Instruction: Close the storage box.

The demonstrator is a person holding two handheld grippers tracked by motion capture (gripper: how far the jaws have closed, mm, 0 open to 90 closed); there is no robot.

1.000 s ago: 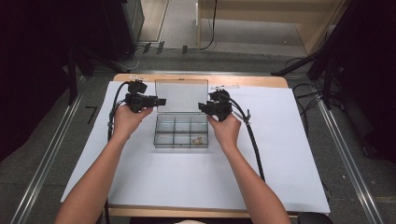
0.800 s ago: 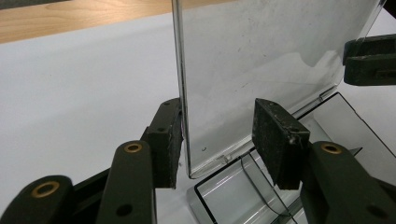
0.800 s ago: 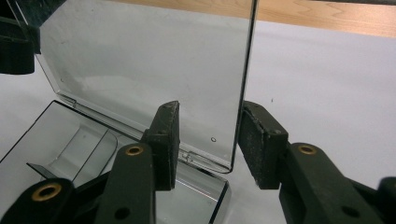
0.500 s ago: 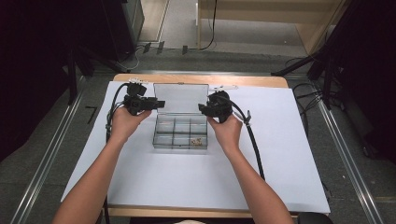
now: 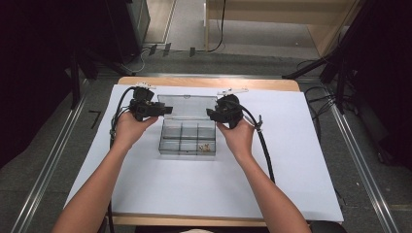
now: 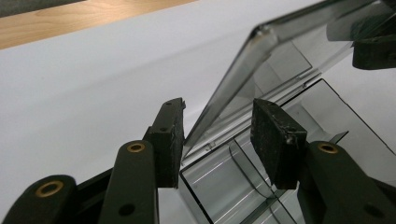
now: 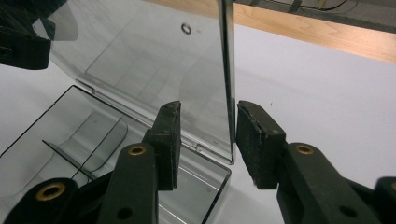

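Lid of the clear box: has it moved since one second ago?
Yes. The lid has swung up: its far edge now sits farther from the wooden table edge and nearer the base.

Small items (image 5: 206, 147) in lower right compartment of clear box (image 5: 187, 138): too small to identify. Lid (image 6: 261, 70) cut off at upper right frame edge, left gripper view.

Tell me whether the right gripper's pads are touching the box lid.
Apart. In the right gripper view the lid edge stands between the pads of the right gripper, with clear gaps either side.
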